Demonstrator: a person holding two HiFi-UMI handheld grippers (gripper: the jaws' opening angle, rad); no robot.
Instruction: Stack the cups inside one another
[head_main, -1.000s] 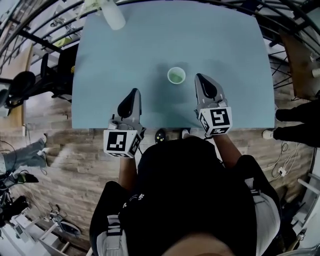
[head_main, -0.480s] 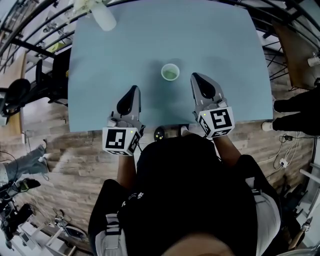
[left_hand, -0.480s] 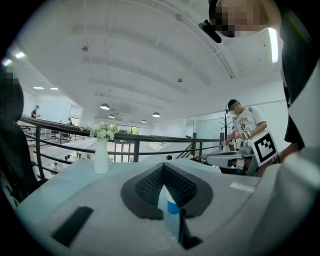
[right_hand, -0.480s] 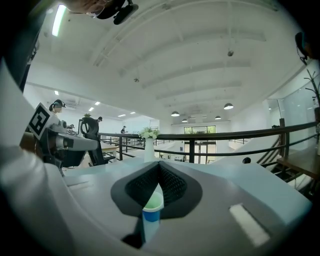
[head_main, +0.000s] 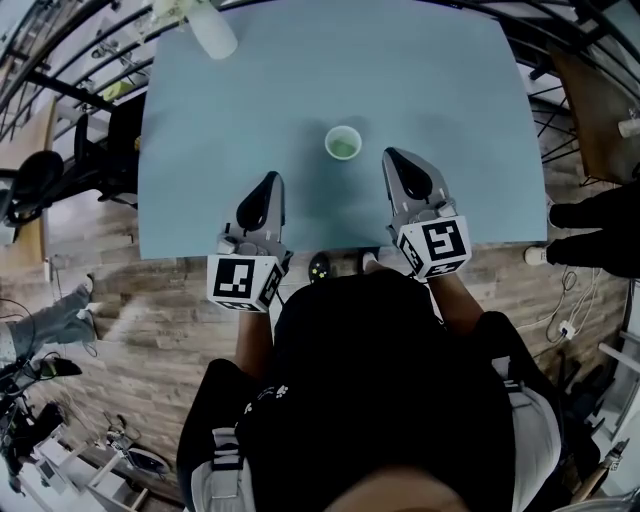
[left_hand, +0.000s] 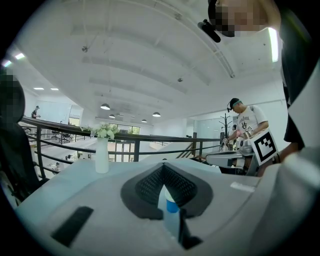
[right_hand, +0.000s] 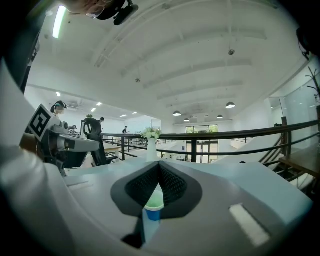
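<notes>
Both hand-held grippers closed and empty, one cup on the table

The cup (head_main: 343, 143), green inside and blue outside, stands upright mid-table (head_main: 450, 100). The left hand-held gripper (head_main: 266, 188) and right hand-held gripper (head_main: 397, 160) hover over the near edge, jaws together, apart from the cup, the right one nearer. A vase (head_main: 212, 35) stands at the far left corner.

Office mezzanine (railing (right_hand: 219, 134), ceiling lamps (right_hand: 230, 105))

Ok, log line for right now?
left gripper: shut, empty | right gripper: shut, empty | cup: upright on table, untouched
</notes>
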